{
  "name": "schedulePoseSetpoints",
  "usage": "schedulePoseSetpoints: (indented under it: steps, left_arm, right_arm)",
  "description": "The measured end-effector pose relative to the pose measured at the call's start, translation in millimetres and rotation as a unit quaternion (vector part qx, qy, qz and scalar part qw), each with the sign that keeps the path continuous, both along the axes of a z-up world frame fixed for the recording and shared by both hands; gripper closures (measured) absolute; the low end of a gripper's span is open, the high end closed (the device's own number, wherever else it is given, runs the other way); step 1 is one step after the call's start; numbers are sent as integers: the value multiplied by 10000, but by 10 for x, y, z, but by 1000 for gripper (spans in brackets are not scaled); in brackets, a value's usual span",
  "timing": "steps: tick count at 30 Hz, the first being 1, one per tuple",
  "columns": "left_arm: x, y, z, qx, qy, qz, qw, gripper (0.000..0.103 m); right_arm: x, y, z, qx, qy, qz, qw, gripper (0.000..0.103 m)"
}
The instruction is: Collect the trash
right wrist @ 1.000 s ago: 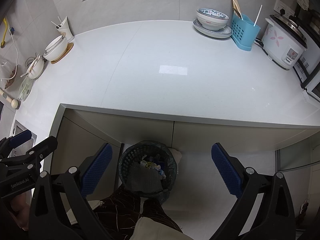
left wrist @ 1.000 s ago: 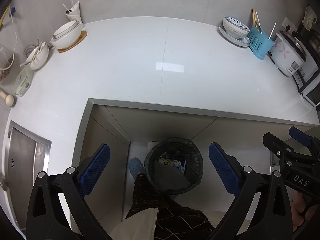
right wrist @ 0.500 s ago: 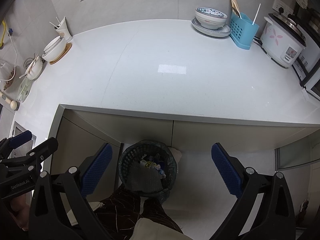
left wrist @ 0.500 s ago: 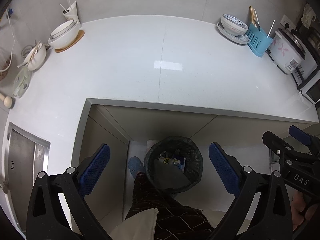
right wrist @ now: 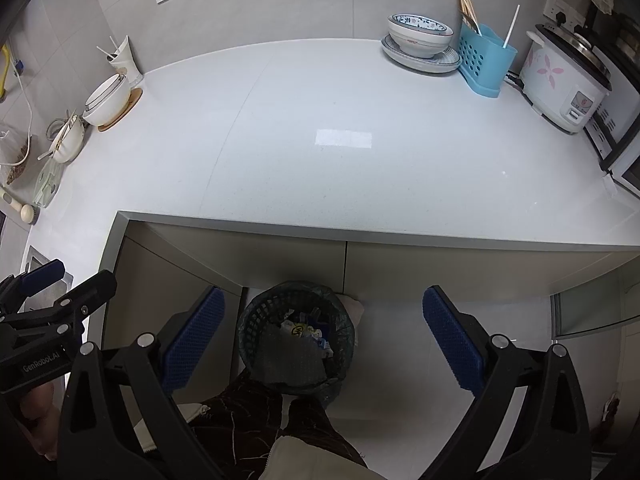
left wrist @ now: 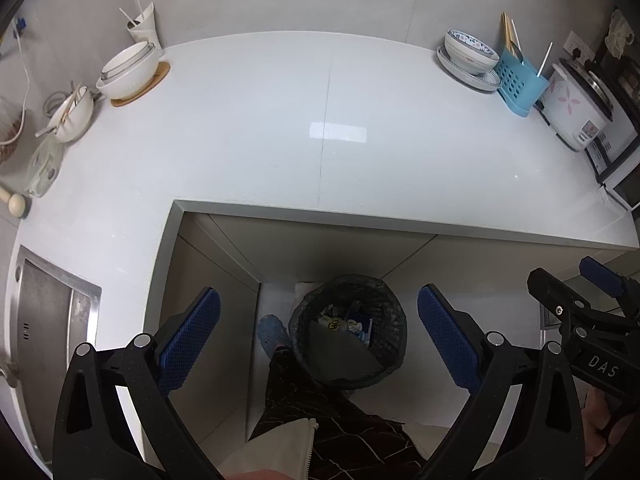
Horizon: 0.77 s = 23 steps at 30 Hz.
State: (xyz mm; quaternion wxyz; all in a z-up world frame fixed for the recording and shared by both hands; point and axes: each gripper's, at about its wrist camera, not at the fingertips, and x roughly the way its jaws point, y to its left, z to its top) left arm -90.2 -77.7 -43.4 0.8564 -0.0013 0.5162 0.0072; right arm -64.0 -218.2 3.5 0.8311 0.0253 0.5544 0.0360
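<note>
Both claws, left claw and right claw, hang with jaws wide apart and empty directly above the floor-standing trash bin, below the bare white table.

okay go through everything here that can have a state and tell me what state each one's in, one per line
left gripper: open, empty.
right gripper: open, empty.
trash bin: upright on the floor, lined with a bag, wrappers inside.
rice cooker: lid on.
patterned bowl: upright on a plate.
white bowls: stacked on a wooden coaster.
blue utensil holder: upright, chopsticks in it.
countertop: no loose trash visible.
</note>
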Motion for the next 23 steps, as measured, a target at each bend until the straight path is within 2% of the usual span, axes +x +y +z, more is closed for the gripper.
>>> schedulePoseSetpoints:
  steps: [9,23]
  left_arm:
    - [3,-27,6,72,-13,-28,10000,6]
    - [-6,4,14,-26,-36,9,10000,6]
  right_arm:
    - [-2,11,-2,2,-2,-2,10000,8]
    - [21,10,22,-10,-22,42,10000,8]
